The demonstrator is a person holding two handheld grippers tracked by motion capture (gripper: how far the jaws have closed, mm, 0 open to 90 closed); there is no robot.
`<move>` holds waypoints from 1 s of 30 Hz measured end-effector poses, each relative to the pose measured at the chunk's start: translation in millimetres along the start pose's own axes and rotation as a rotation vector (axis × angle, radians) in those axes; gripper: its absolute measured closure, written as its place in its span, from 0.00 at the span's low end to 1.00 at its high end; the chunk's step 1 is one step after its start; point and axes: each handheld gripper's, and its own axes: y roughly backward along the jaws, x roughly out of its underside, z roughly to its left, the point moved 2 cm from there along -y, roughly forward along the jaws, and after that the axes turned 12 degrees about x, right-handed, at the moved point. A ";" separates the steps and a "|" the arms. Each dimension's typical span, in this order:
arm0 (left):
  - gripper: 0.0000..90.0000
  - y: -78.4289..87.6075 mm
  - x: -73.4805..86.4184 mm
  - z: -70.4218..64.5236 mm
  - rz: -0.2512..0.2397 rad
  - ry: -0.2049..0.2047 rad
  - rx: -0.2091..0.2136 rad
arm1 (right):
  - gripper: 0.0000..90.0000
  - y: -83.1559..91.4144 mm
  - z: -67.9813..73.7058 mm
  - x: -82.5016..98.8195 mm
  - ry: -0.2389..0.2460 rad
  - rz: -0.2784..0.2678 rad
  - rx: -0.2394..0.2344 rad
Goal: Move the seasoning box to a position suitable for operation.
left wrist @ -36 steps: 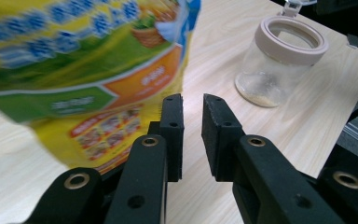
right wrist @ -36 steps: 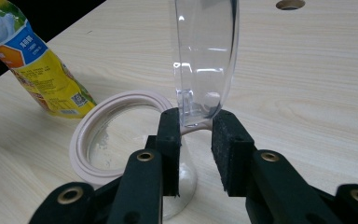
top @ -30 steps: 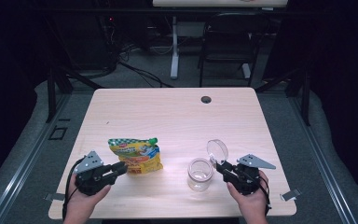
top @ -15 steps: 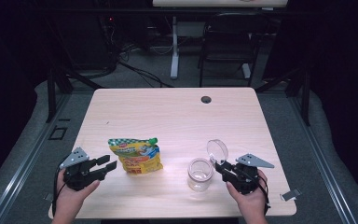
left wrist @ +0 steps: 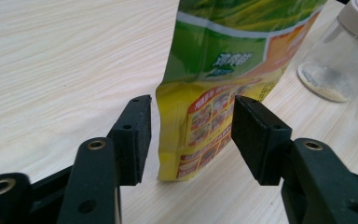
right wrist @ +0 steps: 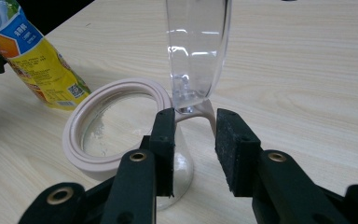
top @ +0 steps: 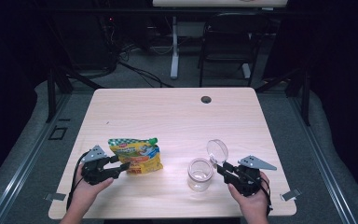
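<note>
While the snack pouch [top: 137,156] lies flat on the bench [top: 177,116] just to the left of the glass jar [top: 200,174], its bottom edge is straddled by the left claw [top: 121,166], whose jaws have just been opening and now stand wide, with the pads clear of the foil on both sides. On the far side of the jar from the pouch, the right claw [top: 222,168] is held at the hinge of the jar's raised clear lid [top: 217,150]; its jaws are parted about the hinge arm, and no firm pinch can be made out. For a clean pick-up, the pouch is best pinched squarely across its sealed edge, well in from the corner, so that it is not folded or spun. A grommet hole [top: 206,99] is set well behind the jar. Only the upright lid stands near a pouring path.
</note>
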 end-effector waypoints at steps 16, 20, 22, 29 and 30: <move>0.64 -6.4 1.7 -2.4 0.008 -0.004 0.041 | 0.75 -1.3 3.4 2.5 0.008 0.009 -0.012; 0.71 -4.8 3.6 -5.6 0.002 0.008 0.046 | 0.75 -2.2 3.6 2.7 0.012 0.011 -0.011; 0.74 -4.0 5.5 -9.3 0.002 0.019 0.052 | 0.75 -1.8 2.1 2.6 0.011 0.013 -0.009; 0.81 -3.8 6.0 -18.5 0.017 0.000 0.064 | 0.75 -1.5 0.3 2.5 0.001 0.010 -0.010; 0.82 -3.8 6.0 -18.5 0.017 0.000 0.064 | 0.75 -1.6 0.5 2.5 0.002 0.011 -0.009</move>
